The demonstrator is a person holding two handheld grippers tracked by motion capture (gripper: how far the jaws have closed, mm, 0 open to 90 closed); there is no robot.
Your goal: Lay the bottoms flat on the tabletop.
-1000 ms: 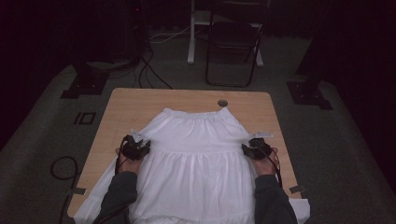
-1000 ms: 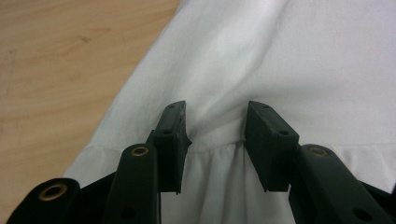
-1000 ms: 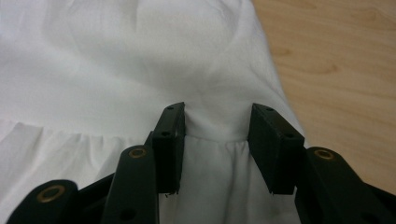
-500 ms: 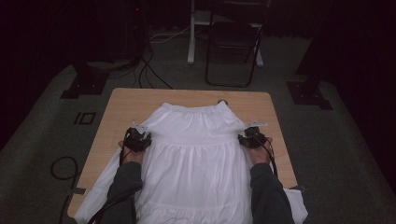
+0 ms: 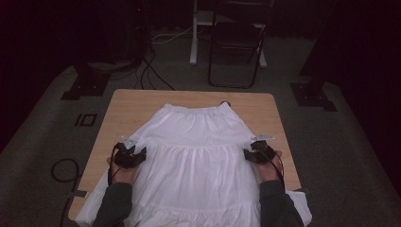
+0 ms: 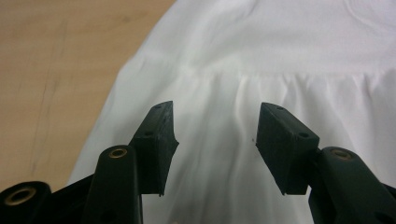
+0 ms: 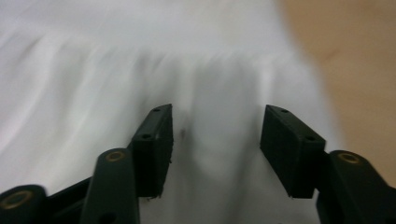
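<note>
A white skirt (image 5: 196, 161) lies spread flat on my wooden counter (image 5: 127, 106), its gathered waistband toward the far edge and its wide hem hanging over the near edge by my sleeves. My left hand-held gripper (image 5: 132, 153) sits over the skirt's left side, near the seam where the upper tier meets the gathered one. Its jaws have just been opening, and in the left gripper view they stand well apart over the cloth, which lies below and pinched by neither pad (image 6: 159, 140). My right hand-held gripper (image 5: 257, 152) sits at the skirt's right side, about level with the left one and well apart from it. Its jaws have also just been opening; in the right gripper view, which is blurred, they gape over the gathered folds with no fabric caught between them, the bare counter showing past the skirt's edge. Beyond the counter a dark chair (image 5: 236, 45) stands on the floor.
</note>
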